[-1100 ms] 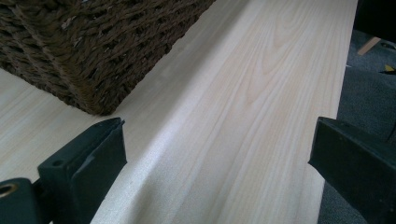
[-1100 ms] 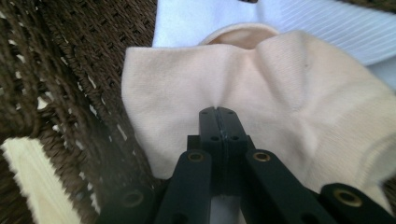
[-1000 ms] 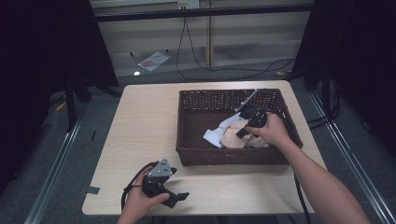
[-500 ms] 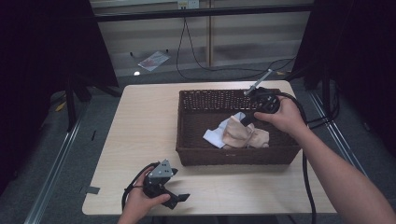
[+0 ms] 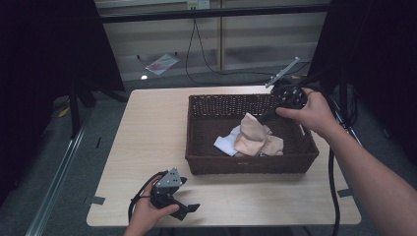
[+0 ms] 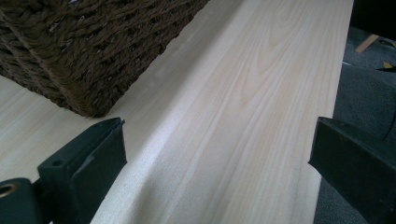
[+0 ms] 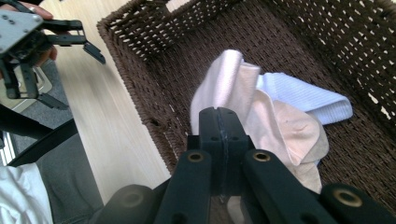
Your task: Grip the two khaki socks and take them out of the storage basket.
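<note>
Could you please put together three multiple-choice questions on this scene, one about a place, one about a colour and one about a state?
1. Where is the pink cloth?
A. On the bare table beside the basket
B. Partly in the wicker basket, one end lifted
C. On the floor

2. What colour is the cloth lying under the pink one?
A. White
B. Green
C. Black

3. How do the jaws of the left gripper stand?
A. Shut on a cloth
B. Shut on nothing
C. Open, with bare table between them

Answers:
1 B: the right gripper pinches one end of the pink cloth while the rest lies inside the basket.
2 A: a white cloth sticks out beside it in the right gripper view.
3 C: the left gripper view has its jaws wide apart over the wood.
</note>
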`<state>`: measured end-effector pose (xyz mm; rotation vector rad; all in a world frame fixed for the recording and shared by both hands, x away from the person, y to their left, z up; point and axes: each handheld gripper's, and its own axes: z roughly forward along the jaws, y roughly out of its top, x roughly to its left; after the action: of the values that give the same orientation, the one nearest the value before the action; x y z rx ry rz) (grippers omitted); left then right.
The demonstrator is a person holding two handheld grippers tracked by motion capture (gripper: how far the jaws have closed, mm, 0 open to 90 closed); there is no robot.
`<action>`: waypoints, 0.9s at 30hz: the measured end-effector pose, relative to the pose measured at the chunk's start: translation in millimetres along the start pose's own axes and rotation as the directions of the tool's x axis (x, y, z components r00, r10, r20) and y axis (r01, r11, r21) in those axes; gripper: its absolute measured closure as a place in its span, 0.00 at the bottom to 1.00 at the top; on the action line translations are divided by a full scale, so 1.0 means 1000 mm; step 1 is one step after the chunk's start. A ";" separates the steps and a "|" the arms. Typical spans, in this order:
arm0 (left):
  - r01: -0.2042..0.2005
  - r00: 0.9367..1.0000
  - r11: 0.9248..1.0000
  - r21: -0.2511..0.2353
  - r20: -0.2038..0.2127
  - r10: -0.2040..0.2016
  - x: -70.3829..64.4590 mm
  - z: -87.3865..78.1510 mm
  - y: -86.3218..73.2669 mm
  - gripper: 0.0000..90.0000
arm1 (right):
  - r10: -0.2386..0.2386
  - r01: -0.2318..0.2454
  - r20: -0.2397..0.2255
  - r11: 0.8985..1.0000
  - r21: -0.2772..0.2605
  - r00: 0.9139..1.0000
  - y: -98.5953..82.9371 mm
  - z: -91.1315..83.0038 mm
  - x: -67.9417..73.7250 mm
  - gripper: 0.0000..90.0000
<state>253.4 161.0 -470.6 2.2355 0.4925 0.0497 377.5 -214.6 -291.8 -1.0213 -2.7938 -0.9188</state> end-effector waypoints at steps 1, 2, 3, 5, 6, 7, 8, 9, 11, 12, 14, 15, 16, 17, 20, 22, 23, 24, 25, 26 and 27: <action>0.001 1.000 1.000 0.000 -0.001 -0.001 0.000 0.000 0.000 0.03 | 0.000 0.000 -0.004 1.000 -0.003 1.000 0.000 -0.002 0.001 1.00; 0.002 1.000 1.000 0.000 -0.001 -0.002 0.000 0.000 0.000 0.03 | -0.005 0.005 -0.011 1.000 -0.008 1.000 0.000 -0.002 0.002 1.00; 0.002 1.000 1.000 0.000 -0.001 -0.002 0.000 0.000 0.000 0.03 | -0.005 0.005 -0.011 1.000 -0.008 1.000 0.000 -0.002 0.002 1.00; -0.001 1.000 1.000 0.001 0.000 0.001 0.000 0.000 0.000 0.03 | -0.014 0.014 -0.023 1.000 -0.006 1.000 0.000 -0.004 0.005 1.00; -0.001 1.000 1.000 0.003 0.000 0.001 0.000 0.000 0.000 0.03 | -0.023 0.023 -0.033 1.000 -0.006 0.999 0.000 -0.005 0.009 1.00; -0.001 1.000 1.000 0.003 0.000 0.001 0.000 0.000 0.000 0.03 | -0.023 0.023 -0.033 1.000 -0.006 0.999 0.000 -0.005 0.009 1.00; 0.000 1.000 1.000 -0.001 0.004 0.000 0.000 0.001 0.000 0.03 | -0.029 0.029 -0.042 1.000 -0.006 0.999 -0.001 -0.005 0.012 1.00; 0.000 1.000 1.000 -0.001 0.004 0.000 0.000 0.001 0.000 0.03 | -0.029 0.029 -0.042 1.000 -0.006 0.999 -0.001 -0.005 0.012 1.00; -0.002 1.000 1.000 0.004 0.001 0.002 0.000 0.001 0.000 0.03 | -0.046 0.046 -0.049 0.999 -0.004 0.998 -0.001 -0.005 0.015 1.00; -0.002 1.000 1.000 0.005 0.002 0.002 0.000 0.001 0.000 0.03 | -0.058 0.058 -0.063 0.998 -0.005 0.996 -0.002 -0.006 0.018 1.00; -0.003 1.000 1.000 0.010 0.000 0.003 0.000 0.001 0.000 0.03 | -0.067 0.067 -0.069 0.998 -0.008 0.995 -0.002 -0.007 0.019 1.00; 0.000 1.000 1.000 0.005 0.003 0.000 0.000 0.001 0.000 0.03 | -0.073 0.073 -0.078 0.997 -0.011 0.994 -0.002 -0.008 0.021 1.00; 0.000 1.000 1.000 0.008 0.005 0.000 0.000 0.002 0.000 0.03 | -0.089 0.089 -0.081 0.996 -0.008 0.993 -0.002 -0.009 0.025 1.00; 0.000 1.000 1.000 0.008 0.005 0.000 0.000 0.002 0.000 0.03 | -0.089 0.089 -0.081 0.996 -0.008 0.993 -0.002 -0.009 0.025 1.00; 0.001 1.000 1.000 0.006 0.003 -0.001 0.000 0.001 0.000 0.03 | -0.110 0.112 -0.099 0.994 0.005 0.989 -0.004 -0.008 0.030 1.00; -0.001 1.000 1.000 0.009 0.002 0.001 0.000 0.001 0.000 0.03 | -0.123 0.125 -0.107 0.992 0.014 0.987 -0.004 -0.008 0.034 1.00; -0.001 1.000 1.000 0.011 0.001 0.001 0.000 0.001 0.000 0.03 | -0.134 0.137 -0.122 0.990 0.017 0.984 -0.005 -0.008 0.038 1.00; 0.001 1.000 1.000 0.005 0.004 -0.001 0.000 0.002 0.000 0.03 | -0.141 0.144 -0.128 0.989 0.012 0.982 -0.006 -0.007 0.040 1.00; 0.001 1.000 1.000 0.005 0.004 -0.001 0.000 0.002 0.000 0.03 | -0.141 0.144 -0.128 0.989 0.012 0.982 -0.006 -0.007 0.040 1.00; -0.001 1.000 1.000 0.009 0.005 0.001 0.000 0.002 0.000 0.03 | -0.149 0.152 -0.127 0.988 0.014 0.981 -0.007 -0.007 0.042 1.00; -0.004 1.000 1.000 0.008 0.004 0.004 -0.001 0.002 0.000 0.03 | -0.151 0.154 -0.134 0.988 0.015 0.979 -0.007 -0.006 0.043 1.00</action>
<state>253.2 159.4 -471.9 2.2442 0.4872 0.0446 338.2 -197.5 -280.9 -0.7215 -2.7942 -0.9268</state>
